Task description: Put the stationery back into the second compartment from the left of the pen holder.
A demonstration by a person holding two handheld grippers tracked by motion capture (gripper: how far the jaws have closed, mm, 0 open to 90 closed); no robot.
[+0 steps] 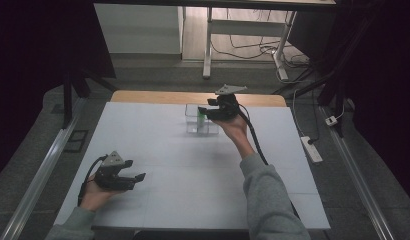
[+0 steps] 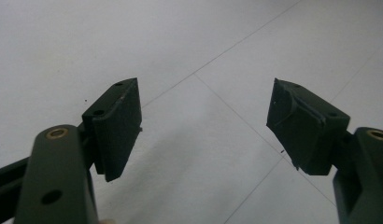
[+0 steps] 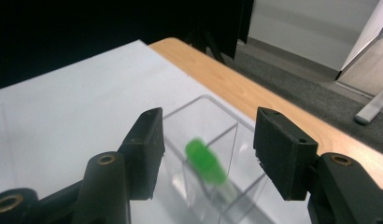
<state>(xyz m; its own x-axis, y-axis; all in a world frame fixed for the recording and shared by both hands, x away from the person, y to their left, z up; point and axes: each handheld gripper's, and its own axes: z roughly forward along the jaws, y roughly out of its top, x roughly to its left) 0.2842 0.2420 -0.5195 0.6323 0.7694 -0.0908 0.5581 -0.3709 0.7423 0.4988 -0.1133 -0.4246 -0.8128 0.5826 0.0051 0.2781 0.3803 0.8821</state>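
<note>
A clear plastic box with an inner divider stands at the far middle of the white table. In it leans a small tube with a green cap, blurred in the right gripper view. My right gripper hovers just over the box; its jaws stand open on either side of the green cap without touching it. My left gripper rests low near the front left of the table. Its jaws are wide open over bare white surface.
The table's wooden far edge shows behind the white sheet. On the floor to the right lies a power strip with cables. Desk legs and dark curtains stand beyond the table.
</note>
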